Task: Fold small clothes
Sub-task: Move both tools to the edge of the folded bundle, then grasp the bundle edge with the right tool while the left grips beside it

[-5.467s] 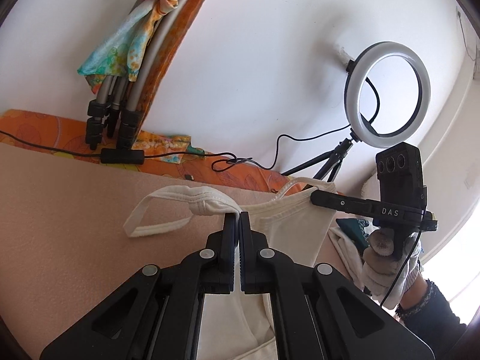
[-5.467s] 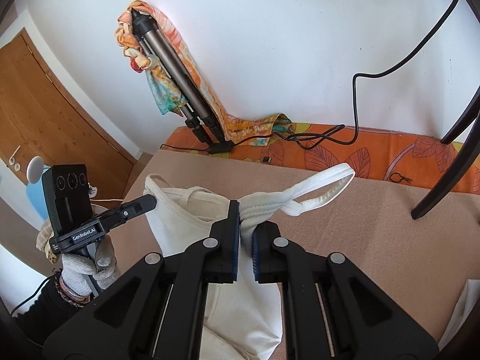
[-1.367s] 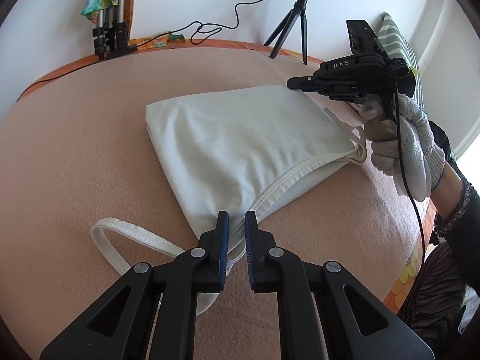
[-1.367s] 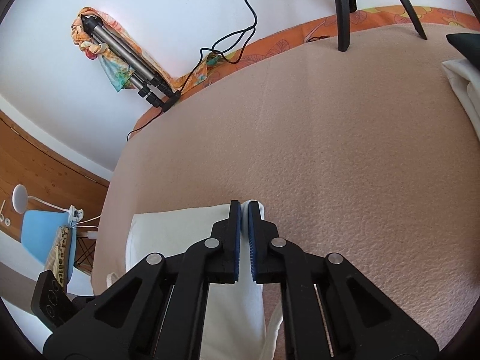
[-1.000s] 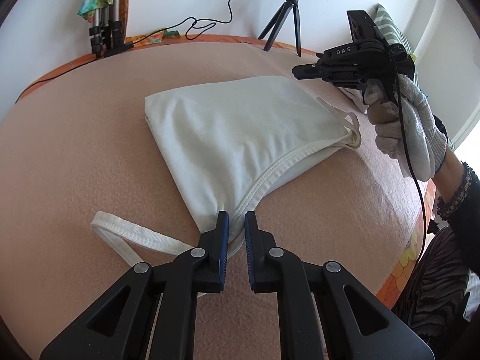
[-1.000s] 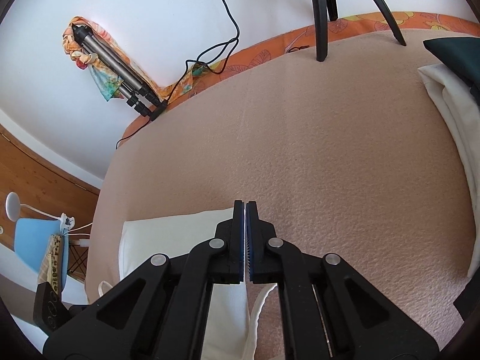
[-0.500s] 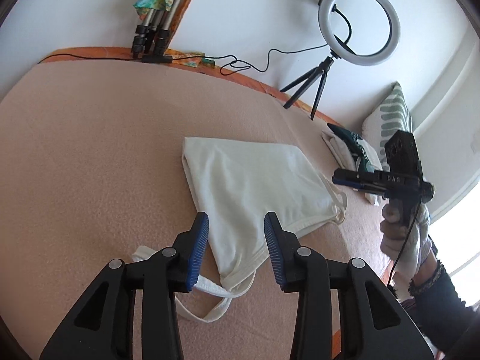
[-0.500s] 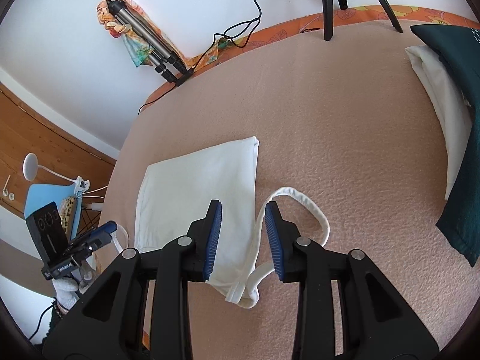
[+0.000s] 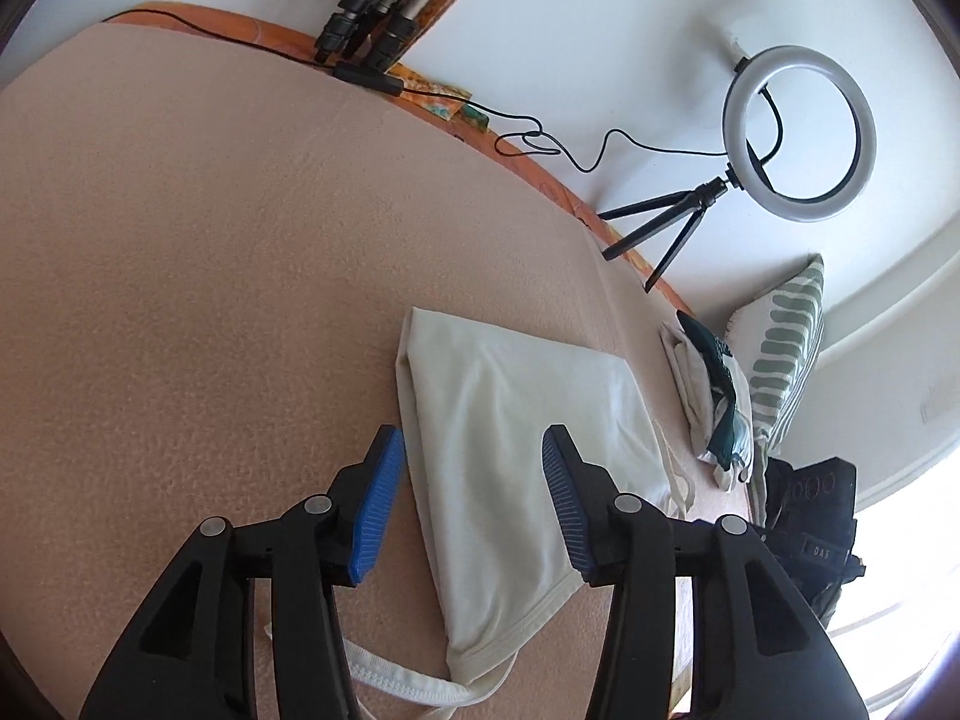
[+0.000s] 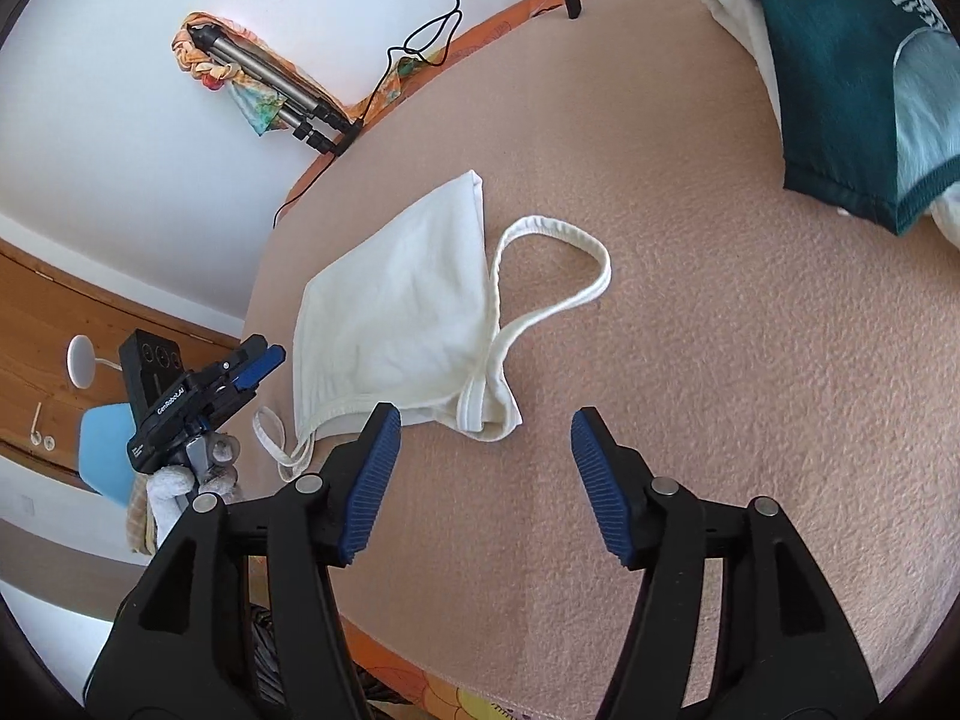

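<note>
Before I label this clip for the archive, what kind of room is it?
Probably a bedroom set up for filming: the white top lies on a wide surface covered by a peach blanket, a patterned pillow leans at the wall, and a ring light stands on a small tripod.

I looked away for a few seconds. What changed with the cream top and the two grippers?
Both grippers let go: the left gripper and right gripper are opening with nothing between them. The cream sleeveless cotton top, earlier held up by its straps, now lies folded on the pink blanket. The ring light stayed put.
</note>
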Demonstrator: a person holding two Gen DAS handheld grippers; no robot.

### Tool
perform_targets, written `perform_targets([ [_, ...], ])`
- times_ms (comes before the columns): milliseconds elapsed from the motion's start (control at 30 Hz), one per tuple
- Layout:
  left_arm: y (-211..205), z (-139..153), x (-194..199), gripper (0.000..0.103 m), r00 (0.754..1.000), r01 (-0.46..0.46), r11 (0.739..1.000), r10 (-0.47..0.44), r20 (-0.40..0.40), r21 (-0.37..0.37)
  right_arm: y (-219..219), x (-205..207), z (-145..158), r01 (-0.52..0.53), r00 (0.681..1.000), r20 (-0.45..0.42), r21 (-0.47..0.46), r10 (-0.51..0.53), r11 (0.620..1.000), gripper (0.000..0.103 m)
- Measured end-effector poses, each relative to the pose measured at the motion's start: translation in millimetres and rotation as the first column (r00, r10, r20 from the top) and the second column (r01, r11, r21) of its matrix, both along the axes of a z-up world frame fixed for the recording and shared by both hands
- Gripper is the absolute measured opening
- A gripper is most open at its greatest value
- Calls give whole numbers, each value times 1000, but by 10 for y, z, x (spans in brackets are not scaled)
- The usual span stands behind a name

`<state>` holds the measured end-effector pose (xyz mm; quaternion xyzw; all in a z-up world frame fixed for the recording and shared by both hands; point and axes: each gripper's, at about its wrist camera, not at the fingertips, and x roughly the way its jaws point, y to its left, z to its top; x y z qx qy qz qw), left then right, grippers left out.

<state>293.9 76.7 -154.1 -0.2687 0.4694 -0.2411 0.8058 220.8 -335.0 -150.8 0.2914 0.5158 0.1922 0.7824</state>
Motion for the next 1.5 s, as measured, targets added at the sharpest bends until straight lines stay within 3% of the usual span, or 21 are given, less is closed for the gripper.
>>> perform_targets([
  [233,84,-170,197,50,995,-69,993,63,-73,-91,-123,-19,-304,75,995,-76,155,-64,985,62],
  [400,96,-237,296,50,993,-82,989,70,-96,-121,-83,26,-353,76,995,-72,214,-62,974,62],
  [633,44,-269,396,50,995,-68,985,54,-88,-161,-14,92,-388,91,995,-61,259,-78,962,62],
  [1000,-106,-257,450,49,999,-40,988,34,-42,-147,135,192,-362,71,997,-22,248,-68,966,63],
  [1100,-115,-256,453,46,999,-40,989,35,-35,-141,185,203,-365,62,998,-15,242,-60,968,58],
  [1200,-135,-257,463,34,998,-48,993,44,-34,-111,219,208,-366,60,998,-15,235,-58,970,51],
  [1267,-132,-280,471,20,998,-55,994,51,-38,-96,223,209,-363,58,998,-14,214,-56,975,43],
  [1333,-124,-309,478,13,998,-58,995,55,-39,-81,233,221,-350,44,999,-14,176,-42,983,29],
  [1433,-121,-319,480,10,998,-59,995,57,-35,-82,163,229,-396,42,999,-32,188,-37,981,17],
  [1500,-150,-300,474,8,998,-54,996,53,-20,-68,126,225,-427,45,999,-37,213,-38,976,16],
])
